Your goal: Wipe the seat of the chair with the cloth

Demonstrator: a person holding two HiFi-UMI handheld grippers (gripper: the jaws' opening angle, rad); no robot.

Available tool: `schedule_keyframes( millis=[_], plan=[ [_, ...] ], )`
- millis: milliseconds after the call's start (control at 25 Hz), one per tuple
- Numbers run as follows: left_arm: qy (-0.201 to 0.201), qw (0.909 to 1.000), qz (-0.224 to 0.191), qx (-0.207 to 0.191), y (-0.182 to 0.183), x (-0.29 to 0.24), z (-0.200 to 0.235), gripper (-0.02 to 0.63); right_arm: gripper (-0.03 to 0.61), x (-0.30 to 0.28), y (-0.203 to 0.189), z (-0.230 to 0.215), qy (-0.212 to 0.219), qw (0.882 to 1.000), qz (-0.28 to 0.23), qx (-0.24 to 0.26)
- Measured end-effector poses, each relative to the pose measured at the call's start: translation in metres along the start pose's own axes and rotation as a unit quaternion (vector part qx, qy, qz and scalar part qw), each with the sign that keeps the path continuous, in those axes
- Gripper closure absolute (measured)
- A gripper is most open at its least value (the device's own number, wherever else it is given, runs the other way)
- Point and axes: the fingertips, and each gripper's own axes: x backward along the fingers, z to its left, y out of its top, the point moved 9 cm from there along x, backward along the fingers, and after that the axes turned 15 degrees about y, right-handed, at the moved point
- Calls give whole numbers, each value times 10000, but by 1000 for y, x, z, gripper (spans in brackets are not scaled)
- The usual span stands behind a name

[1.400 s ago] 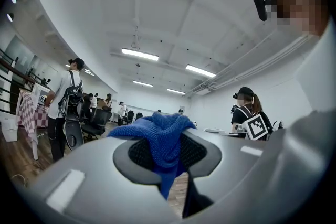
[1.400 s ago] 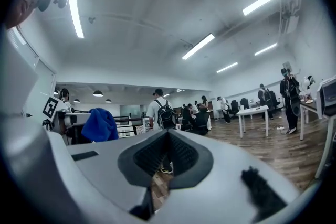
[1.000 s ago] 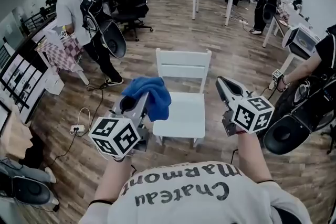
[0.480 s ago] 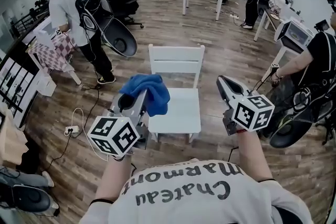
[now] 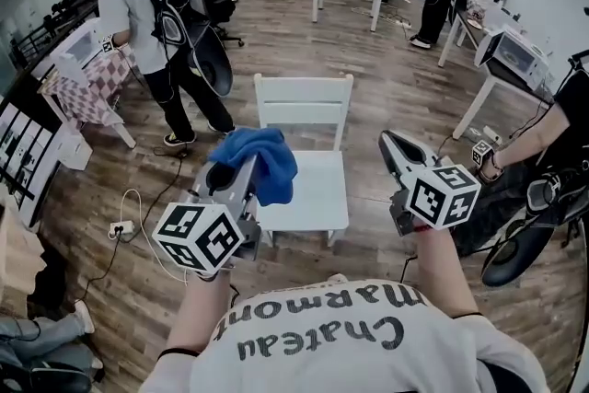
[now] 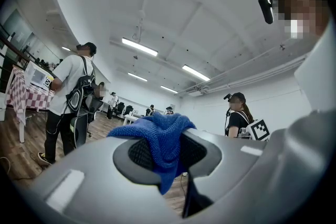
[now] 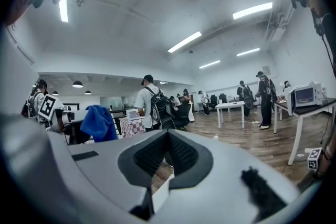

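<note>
A white wooden chair stands on the wood floor ahead of me, its seat (image 5: 317, 189) bare and its backrest (image 5: 304, 101) on the far side. My left gripper (image 5: 228, 172) hovers over the seat's left edge, shut on a blue cloth (image 5: 262, 159) that bunches above the jaws and hangs down. In the left gripper view the cloth (image 6: 163, 139) is pinched between the pads of that gripper (image 6: 165, 157). Right of the seat and above it, my right gripper (image 5: 391, 145) is shut with nothing in it. From the right gripper (image 7: 167, 152) view the cloth (image 7: 98, 123) shows at the left.
A person with a backpack (image 5: 152, 9) stands just left of the chair's back. A checked-cloth table (image 5: 87, 92) is further left, a power strip with cable (image 5: 120, 228) lies on the floor. Another person (image 5: 552, 120) crouches at right beside a white table (image 5: 502, 74).
Both grippers keep their pose, the cloth still held. The view has shifted forward, so the chair sits slightly higher and left. The person with the backpack has stepped nearer the chair.
</note>
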Motion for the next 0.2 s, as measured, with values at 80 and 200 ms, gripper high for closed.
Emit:
schedule_keyframes(
  millis=[80,200],
  plan=[
    [-15,10000,8,-2,0,-1,-3,522,564,2,1,-1,-9,10000,0,-2],
    [-27,10000,7,-8,2,-1,-6,522,565,3,3,-3,-12,10000,10,5]
  ],
)
